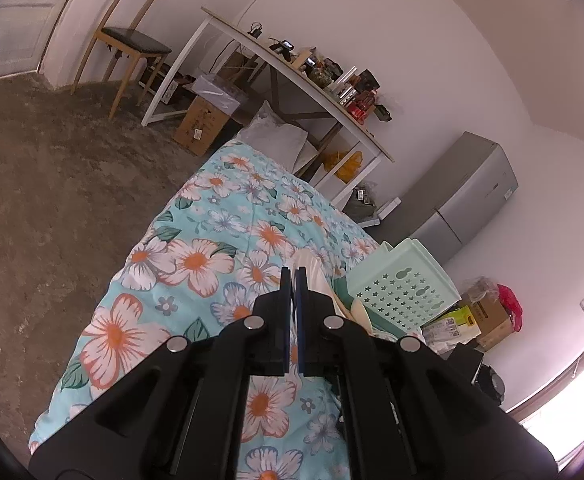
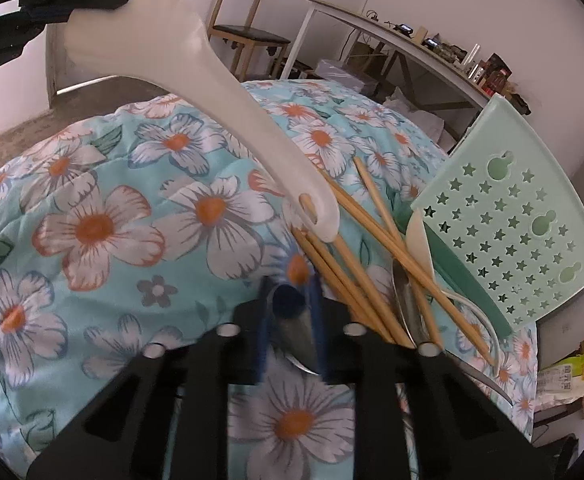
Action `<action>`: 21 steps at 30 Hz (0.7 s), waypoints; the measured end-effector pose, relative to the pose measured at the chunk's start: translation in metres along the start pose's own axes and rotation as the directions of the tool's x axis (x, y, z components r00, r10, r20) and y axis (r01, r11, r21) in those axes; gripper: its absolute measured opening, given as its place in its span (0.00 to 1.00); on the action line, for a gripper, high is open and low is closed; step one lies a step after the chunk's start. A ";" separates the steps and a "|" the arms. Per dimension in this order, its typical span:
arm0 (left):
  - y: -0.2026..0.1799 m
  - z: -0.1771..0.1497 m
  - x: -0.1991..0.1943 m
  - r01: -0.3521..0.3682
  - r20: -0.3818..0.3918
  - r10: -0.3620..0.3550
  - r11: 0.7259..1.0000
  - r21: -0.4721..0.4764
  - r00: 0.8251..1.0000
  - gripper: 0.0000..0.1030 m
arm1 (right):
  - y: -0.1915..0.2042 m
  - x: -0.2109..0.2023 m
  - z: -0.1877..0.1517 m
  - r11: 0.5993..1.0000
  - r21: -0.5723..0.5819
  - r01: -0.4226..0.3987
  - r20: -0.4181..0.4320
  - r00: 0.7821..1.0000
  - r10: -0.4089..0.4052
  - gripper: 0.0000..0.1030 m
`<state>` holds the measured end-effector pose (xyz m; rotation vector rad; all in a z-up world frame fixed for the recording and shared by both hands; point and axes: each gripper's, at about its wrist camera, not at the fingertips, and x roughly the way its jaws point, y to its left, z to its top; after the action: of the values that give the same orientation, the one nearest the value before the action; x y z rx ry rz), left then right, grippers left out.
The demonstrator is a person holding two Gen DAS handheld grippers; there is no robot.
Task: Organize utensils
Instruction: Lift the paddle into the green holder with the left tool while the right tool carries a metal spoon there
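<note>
My left gripper (image 1: 293,276) is shut on a cream rice paddle (image 1: 312,270), which shows just behind its fingers. The right wrist view shows that gripper (image 2: 72,4) at top left, holding the paddle (image 2: 196,72) by its broad end. The paddle's handle slants down over several wooden chopsticks (image 2: 351,256). My right gripper (image 2: 292,320) is blurred, with its blue pads closed on a metal spoon (image 2: 297,336). Another metal spoon (image 2: 405,300) and a small cream spoon (image 2: 417,236) lie among the chopsticks. A mint-green basket (image 2: 511,232) with star holes leans tilted to their right, also seen as the basket (image 1: 403,280).
Everything lies on a bed with a floral quilt (image 2: 132,220). Behind it stand a cluttered desk (image 1: 292,68), a wooden chair (image 1: 132,40), a cardboard box (image 1: 202,124) and a grey cabinet (image 1: 463,188). Boxes and bags (image 1: 487,316) sit on the floor at right.
</note>
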<state>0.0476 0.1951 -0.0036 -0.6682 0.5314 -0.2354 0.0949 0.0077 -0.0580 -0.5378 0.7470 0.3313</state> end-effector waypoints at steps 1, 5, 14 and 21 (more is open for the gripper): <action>-0.001 0.000 -0.001 -0.003 0.002 0.003 1.000 0.004 1.000 0.01 | -0.003 -0.002 -0.002 1.000 0.014 -0.010 0.006 1.000 0.010 0.10; -0.009 0.002 -0.004 -0.013 0.012 0.013 1.000 0.022 1.000 0.01 | -0.023 -0.021 -0.001 0.993 0.099 -0.058 0.058 0.997 0.053 0.09; -0.040 0.011 -0.007 -0.006 0.040 0.002 0.997 0.082 0.999 0.01 | -0.110 -0.098 -0.022 0.896 0.359 -0.262 0.260 0.950 0.174 0.06; -0.079 0.025 -0.001 0.040 0.071 -0.050 0.989 0.142 0.996 0.01 | -0.205 -0.131 -0.060 0.700 0.547 -0.459 0.430 0.872 0.235 0.05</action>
<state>0.0569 0.1479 0.0641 -0.5499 0.4246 -0.2870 0.0672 -0.2065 0.0695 0.3249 0.5801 0.4842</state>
